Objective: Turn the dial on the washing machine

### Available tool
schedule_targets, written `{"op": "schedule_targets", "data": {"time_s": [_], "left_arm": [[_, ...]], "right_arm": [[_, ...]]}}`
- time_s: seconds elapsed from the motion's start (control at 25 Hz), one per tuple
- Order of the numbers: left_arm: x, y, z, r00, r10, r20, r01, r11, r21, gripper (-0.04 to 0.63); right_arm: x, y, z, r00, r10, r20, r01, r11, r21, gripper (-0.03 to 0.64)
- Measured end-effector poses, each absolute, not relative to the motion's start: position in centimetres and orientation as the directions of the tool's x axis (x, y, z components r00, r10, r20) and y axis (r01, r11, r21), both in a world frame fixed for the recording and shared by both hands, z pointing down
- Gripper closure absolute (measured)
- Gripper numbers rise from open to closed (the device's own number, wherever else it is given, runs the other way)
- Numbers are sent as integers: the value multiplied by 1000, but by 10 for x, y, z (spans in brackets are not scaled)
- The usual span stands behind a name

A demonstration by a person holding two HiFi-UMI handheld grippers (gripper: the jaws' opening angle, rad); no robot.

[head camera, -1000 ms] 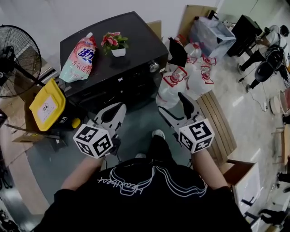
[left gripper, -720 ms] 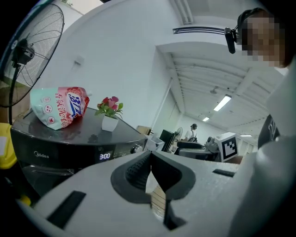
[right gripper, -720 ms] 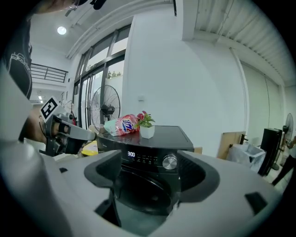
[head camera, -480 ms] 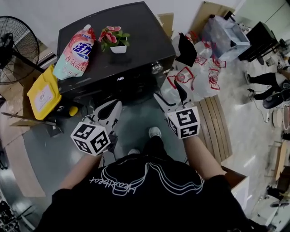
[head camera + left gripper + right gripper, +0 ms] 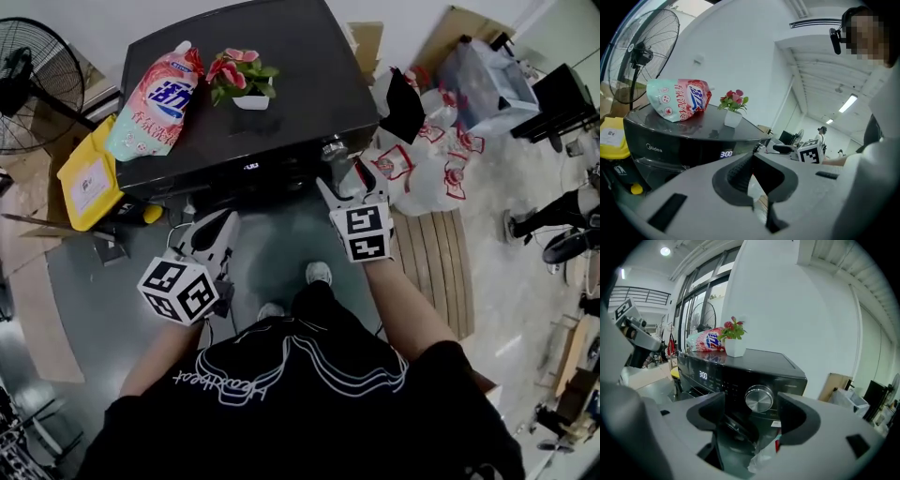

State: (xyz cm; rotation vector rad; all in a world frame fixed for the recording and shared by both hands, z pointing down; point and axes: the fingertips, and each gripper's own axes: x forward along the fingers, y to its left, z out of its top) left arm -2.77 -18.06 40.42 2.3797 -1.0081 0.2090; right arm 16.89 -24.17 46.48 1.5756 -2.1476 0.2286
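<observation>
The black washing machine (image 5: 281,84) stands in front of me, and its round silver dial (image 5: 335,148) is at the right end of the front panel. My right gripper (image 5: 343,178) reaches up just short of that dial. In the right gripper view the dial (image 5: 759,398) shows in the gap of the right gripper (image 5: 751,405), whose jaws are closing; neither pad touches the dial. My left gripper (image 5: 217,225) hangs lower, in front of the machine's door, with nothing in it. In the left gripper view the pads of the left gripper (image 5: 751,161) meet.
On the lid lie a pink detergent pouch (image 5: 155,98) and a small pot of flowers (image 5: 246,84). A yellow container (image 5: 89,183) and a fan (image 5: 33,84) stand at the left. Plastic bags (image 5: 422,159) and a wooden pallet (image 5: 441,272) are at the right.
My right gripper has moved forward and up, from waist height to just below the dial. The left gripper has stayed low. I have stepped closer to the machine.
</observation>
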Motion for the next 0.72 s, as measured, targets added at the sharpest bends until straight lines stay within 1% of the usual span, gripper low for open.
{"op": "schedule_targets", "data": {"time_s": [0.2,0.36,0.72], "left_arm": [[-31,-188,414,688,-632,356,-722,-551,419,591],[-35,-189,424,680,-636,364,-730,-543,415,591],[-48,-185,439,647,-654,392,-759,-503,414,591]], "right_arm": [[174,-262,486,-221,-856,468,-921,341,189,284],[177,-274,494,-209,-868,450,-909,342,237,298],[177,-284,502,-188,-889,417,-903,324,283,327]]}}
